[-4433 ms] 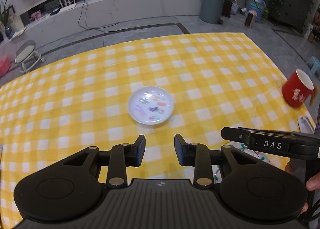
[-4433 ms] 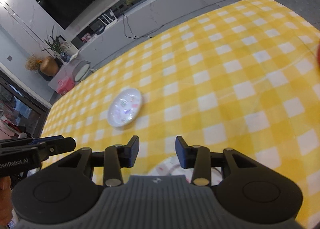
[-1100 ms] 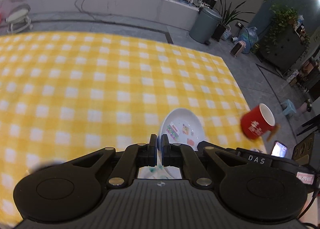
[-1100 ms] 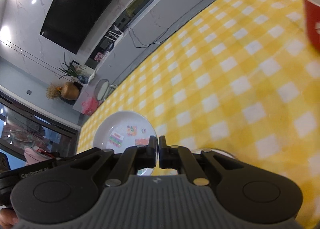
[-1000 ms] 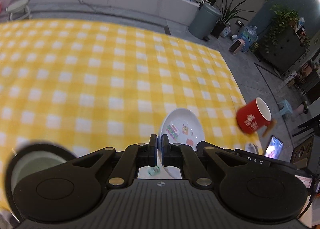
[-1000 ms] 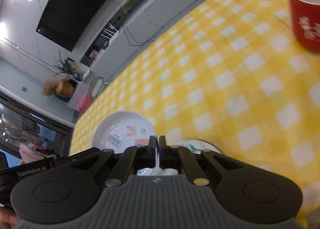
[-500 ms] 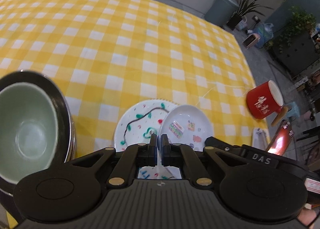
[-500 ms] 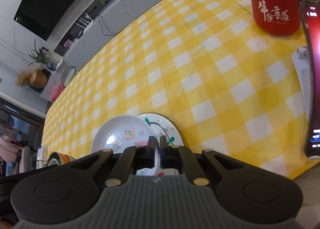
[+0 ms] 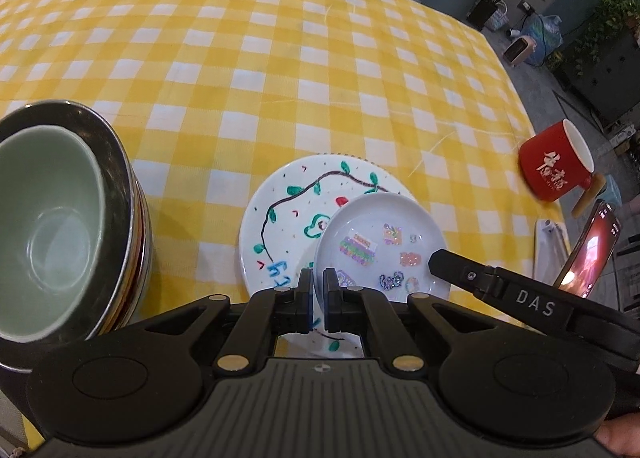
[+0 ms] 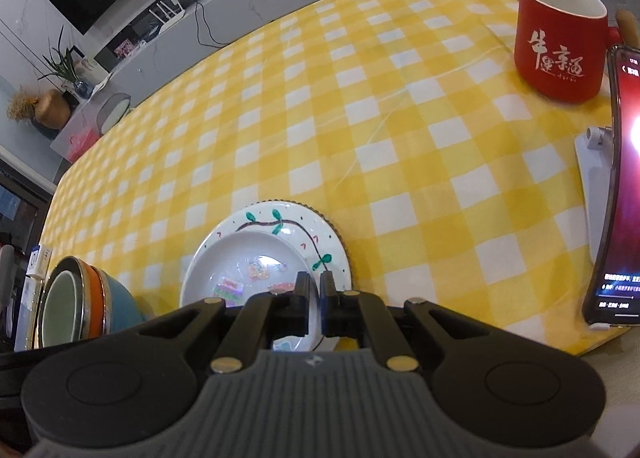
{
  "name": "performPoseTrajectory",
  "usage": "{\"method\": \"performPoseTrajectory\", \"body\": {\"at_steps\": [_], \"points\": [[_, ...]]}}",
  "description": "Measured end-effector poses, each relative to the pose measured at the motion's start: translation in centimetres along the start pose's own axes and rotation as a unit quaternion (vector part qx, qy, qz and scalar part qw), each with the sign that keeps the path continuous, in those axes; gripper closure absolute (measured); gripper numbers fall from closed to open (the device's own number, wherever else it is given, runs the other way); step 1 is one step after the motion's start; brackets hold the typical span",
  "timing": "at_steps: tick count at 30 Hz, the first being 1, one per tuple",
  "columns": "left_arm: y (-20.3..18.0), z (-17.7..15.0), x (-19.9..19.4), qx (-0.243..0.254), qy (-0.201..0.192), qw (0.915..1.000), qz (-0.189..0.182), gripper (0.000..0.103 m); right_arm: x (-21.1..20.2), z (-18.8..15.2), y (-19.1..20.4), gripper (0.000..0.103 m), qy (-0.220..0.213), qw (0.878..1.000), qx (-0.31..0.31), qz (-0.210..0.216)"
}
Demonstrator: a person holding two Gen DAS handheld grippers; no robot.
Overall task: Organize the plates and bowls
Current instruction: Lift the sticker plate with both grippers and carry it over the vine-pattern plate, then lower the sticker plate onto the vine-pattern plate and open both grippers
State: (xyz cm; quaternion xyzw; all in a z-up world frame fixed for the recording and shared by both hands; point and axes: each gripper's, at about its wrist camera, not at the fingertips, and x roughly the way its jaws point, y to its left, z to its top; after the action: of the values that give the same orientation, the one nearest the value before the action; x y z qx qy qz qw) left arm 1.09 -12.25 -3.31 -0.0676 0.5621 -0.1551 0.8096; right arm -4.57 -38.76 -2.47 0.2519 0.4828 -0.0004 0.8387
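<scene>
Worktop [image 9: 280, 57]: covered by a yellow-and-white checked cloth; everything below stands on it near its close edge.
Bowl stack [image 9: 52, 225]: at the left of the left wrist view, a pale green bowl nested inside a dark metal-rimmed one; the right wrist view shows orange and blue bowls [image 10: 108, 294] beneath it. It stands just beside the big plate, not touching it.
Big plate [image 9: 288, 209]: white, painted with a dark vine and green leaves, lying flat on the cloth between the bowl stack and the phone.
Small plate [image 9: 380, 234]: white with coloured stickers inside, sitting over the big plate's right side in the left wrist view. Whether it rests fully on the big plate or is a little raised, I cannot tell.
Red mug [image 10: 560, 41]: upright with white lettering, well apart from the plates toward the right edge of the cloth.
Phone [image 10: 624, 185]: lit screen, propped on a white stand at the right edge.
Left gripper [image 9: 318, 298]: fingers clenched on the near rim of the small plate.
Right gripper [image 10: 315, 304]: fingers clenched on a white plate rim, seemingly the small plate's opposite edge; its black body crosses that plate in the left wrist view.
</scene>
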Motion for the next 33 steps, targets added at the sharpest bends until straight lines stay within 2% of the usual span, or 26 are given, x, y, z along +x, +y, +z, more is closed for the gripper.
{"method": "performPoseTrajectory", "body": {"at_steps": [14,27,33], "points": [[0.4,-0.2,1.4,0.006,0.001,0.9999,0.013,0.097,0.5,0.1,0.8,0.101,0.008,1.0,-0.02,-0.008],[-0.2,0.2,1.7,0.027,-0.03,0.9981,0.047,0.096,1.8,0.8,1.4,0.102,0.016,0.999,-0.029,-0.013],[-0.7,0.2,1.8,0.048,-0.037,0.9964,0.059,0.094,2.1,1.0,1.3,0.095,0.02,0.999,-0.022,-0.013]]}}
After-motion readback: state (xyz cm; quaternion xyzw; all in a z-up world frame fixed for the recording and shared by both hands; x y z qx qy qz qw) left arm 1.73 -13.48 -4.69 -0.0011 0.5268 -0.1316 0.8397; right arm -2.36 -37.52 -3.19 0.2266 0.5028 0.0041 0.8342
